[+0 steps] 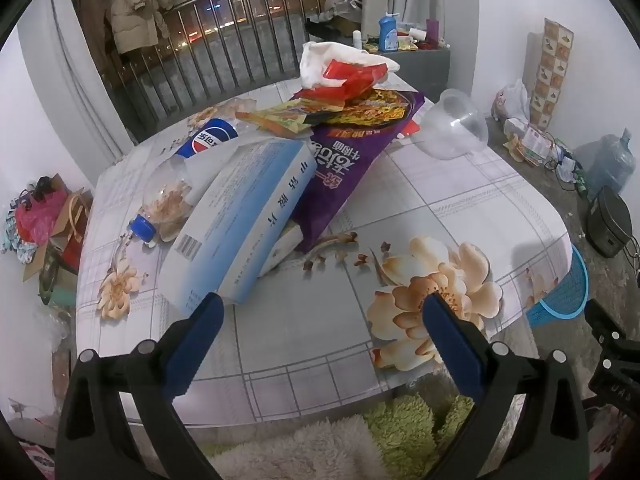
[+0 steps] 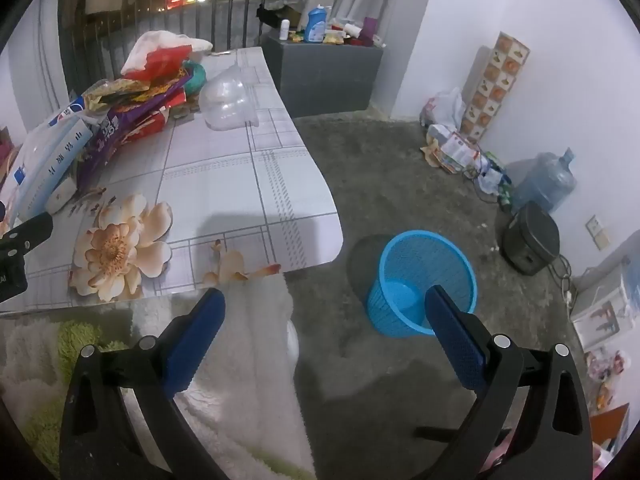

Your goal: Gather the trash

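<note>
Blue basket (image 2: 424,280) interior: right view only

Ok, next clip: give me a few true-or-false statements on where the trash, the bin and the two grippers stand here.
1. The left gripper has its jaws open with nothing between them. True.
2. The blue mesh wastebasket stands on the table. False: it stands on the floor beside the table.
3. The Pepsi bottle stands upright. False: it lies on its side, partly under the blue-and-white box.
4. The clear plastic bowl lies apart from the wrapper pile. True.
5. The right gripper grips a purple noodle packet. False: its jaws are open and empty; the purple noodle packet lies on the table.
</note>
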`<state>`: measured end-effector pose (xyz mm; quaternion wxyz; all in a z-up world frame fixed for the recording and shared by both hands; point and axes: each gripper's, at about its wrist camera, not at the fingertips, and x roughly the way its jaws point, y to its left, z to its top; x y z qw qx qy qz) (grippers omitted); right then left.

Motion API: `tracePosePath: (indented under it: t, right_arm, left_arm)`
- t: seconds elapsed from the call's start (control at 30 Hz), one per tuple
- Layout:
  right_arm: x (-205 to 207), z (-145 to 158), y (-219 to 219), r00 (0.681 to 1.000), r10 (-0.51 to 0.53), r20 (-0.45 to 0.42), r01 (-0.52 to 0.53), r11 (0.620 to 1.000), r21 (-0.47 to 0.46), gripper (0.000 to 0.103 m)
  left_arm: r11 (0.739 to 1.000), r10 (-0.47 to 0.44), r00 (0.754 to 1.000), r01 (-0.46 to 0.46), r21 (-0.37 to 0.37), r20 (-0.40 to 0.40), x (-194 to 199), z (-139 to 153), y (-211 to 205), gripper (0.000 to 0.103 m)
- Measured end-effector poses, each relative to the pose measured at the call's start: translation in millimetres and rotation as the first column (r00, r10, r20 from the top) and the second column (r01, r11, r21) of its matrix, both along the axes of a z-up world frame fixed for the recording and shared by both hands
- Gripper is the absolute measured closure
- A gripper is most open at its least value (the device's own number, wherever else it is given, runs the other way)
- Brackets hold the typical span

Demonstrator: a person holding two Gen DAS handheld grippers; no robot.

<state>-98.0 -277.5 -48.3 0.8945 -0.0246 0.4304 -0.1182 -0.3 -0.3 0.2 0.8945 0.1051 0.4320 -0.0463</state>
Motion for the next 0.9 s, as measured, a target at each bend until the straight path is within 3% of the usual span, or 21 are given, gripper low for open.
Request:
tracePosePath:
  t: [0.9]
  right_arm:
    - [0.1, 4.9, -7.2, 1.0, -0.02, 0.005, 0.02, 0.999, 0.025, 0.008]
  left_arm:
    - [1.0, -0.014, 1.0, 0.014, -0.013, 0.006, -3.2, 2.7, 1.3, 0.006]
